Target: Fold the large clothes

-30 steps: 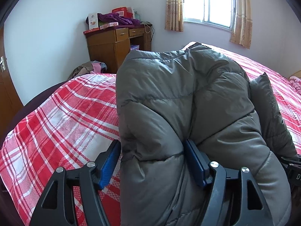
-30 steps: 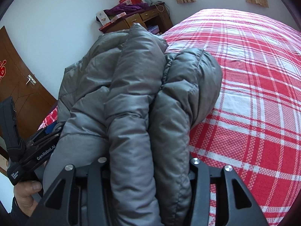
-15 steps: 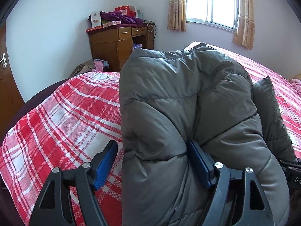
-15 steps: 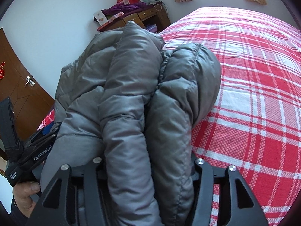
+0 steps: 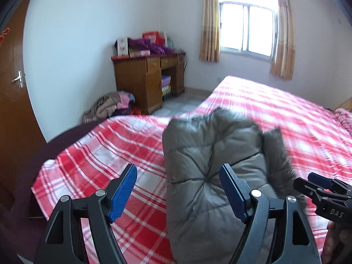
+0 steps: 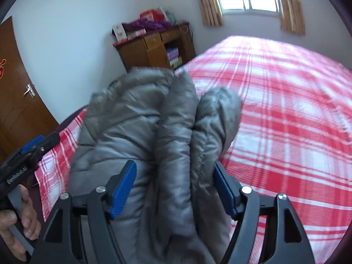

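A grey puffy jacket (image 5: 211, 176) lies folded into a thick bundle on the red plaid bed (image 5: 123, 145). My left gripper (image 5: 178, 191) is open. Its right pad touches the bundle's left edge and its left pad is over bare bedsheet. My right gripper (image 6: 176, 187) is open wide with the bundle's (image 6: 167, 132) folded layers between its pads. The right gripper also shows at the right edge of the left wrist view (image 5: 323, 195). The left gripper shows at the left edge of the right wrist view (image 6: 28, 151).
A wooden desk (image 5: 149, 77) piled with boxes and purple cloth stands at the far wall. A heap of clothes (image 5: 110, 107) lies on the floor beside it. A brown door (image 5: 13, 101) is at the left. A curtained window (image 5: 246, 28) is beyond the bed.
Both grippers pulled back and up from the jacket bundle and their jaws opened wider. The bundle now looks smaller and lies lower on the bed.
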### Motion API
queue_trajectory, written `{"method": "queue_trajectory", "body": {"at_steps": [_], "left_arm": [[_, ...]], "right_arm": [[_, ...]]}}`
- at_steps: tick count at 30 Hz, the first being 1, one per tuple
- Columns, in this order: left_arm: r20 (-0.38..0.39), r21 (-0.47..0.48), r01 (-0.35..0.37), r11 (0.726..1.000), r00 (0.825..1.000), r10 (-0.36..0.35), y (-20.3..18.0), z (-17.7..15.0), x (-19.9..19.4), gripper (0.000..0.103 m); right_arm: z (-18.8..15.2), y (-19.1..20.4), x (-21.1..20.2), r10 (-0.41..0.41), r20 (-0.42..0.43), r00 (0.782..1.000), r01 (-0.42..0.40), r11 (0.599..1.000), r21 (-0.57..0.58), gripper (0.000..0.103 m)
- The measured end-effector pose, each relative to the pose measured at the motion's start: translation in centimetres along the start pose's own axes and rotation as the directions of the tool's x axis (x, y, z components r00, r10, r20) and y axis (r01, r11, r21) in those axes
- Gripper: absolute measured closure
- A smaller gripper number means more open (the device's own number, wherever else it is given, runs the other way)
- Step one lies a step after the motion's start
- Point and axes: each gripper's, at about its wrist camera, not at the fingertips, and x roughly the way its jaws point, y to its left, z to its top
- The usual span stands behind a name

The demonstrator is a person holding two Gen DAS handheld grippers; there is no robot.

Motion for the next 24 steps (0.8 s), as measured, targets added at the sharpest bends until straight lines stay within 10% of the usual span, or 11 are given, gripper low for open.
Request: {"method": "queue_trajectory", "body": {"at_steps": [9, 24], "left_arm": [[0.112, -0.007, 0.036, 0.999, 0.993, -0.035, -0.4, 2.0, -5.9, 0.024], [0.131, -0.005, 0.057, 0.998, 0.990, -0.056, -0.3, 2.1, -7.0, 0.024]], "right_arm": [[0.3, 4.3, -8.8, -0.006, 0.186, 0.983, 0.025, 0.995, -0.099, 0.019], [-0.2, 6.3, -11.4, 0.005, 0.238, 0.971, 0.026, 0.991, -0.130, 0.018]]}}
